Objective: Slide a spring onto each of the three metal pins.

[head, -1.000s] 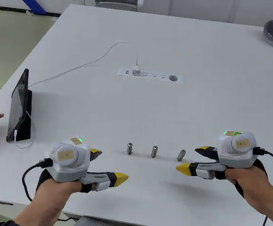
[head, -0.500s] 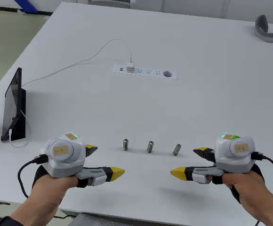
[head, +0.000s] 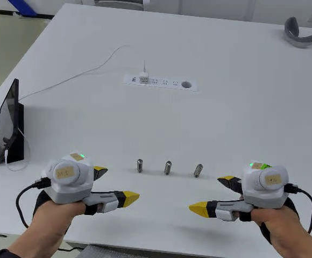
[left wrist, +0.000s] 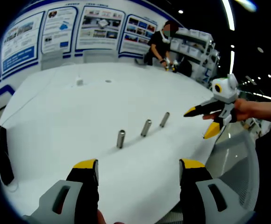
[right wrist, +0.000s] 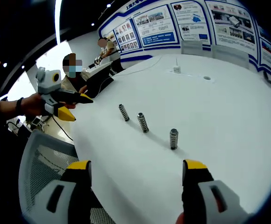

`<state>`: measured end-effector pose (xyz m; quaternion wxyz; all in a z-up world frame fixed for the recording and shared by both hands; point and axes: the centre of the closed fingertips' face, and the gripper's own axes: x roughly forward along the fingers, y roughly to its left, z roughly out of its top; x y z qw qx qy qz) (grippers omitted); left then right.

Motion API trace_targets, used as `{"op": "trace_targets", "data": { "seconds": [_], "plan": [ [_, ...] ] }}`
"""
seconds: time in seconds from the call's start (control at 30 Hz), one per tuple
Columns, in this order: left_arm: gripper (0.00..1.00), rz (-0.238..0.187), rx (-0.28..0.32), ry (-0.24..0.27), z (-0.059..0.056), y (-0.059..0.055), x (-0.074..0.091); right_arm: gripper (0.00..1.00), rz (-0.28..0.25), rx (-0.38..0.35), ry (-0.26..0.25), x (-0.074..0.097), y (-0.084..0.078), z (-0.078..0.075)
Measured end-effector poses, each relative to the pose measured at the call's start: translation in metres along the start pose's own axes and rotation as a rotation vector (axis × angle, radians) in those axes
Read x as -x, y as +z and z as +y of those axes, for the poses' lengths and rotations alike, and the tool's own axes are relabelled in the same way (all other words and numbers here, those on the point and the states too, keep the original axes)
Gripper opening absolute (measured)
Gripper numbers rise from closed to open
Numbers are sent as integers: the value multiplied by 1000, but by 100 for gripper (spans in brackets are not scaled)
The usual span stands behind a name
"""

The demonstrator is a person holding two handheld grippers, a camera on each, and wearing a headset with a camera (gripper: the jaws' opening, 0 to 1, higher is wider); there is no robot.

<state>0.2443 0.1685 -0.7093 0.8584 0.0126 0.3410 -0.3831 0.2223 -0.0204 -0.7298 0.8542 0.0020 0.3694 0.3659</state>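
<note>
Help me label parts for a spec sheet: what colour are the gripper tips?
Yellow, on both the left gripper and right gripper; clearest in the head view.

White table (head: 253, 107) carries three spring-sleeved pins (head: 168, 167) near the front edge, a power strip (head: 160, 83) mid-surface, a propped tablet (head: 9, 122) left, a grey curved piece (head: 301, 29) far right.

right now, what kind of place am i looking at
Likely a lab or training workshop: a big white workbench with a power strip and a propped tablet, and blue-and-white poster boards along the wall.
</note>
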Motion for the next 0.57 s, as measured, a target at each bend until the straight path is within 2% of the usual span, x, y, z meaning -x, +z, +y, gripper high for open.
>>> {"op": "trace_targets", "data": {
  "seconds": [0.57],
  "plan": [
    [72, 1, 9, -2, 0, -3, 1, 84, -2, 2, 8, 0, -1, 5]
  ]
}}
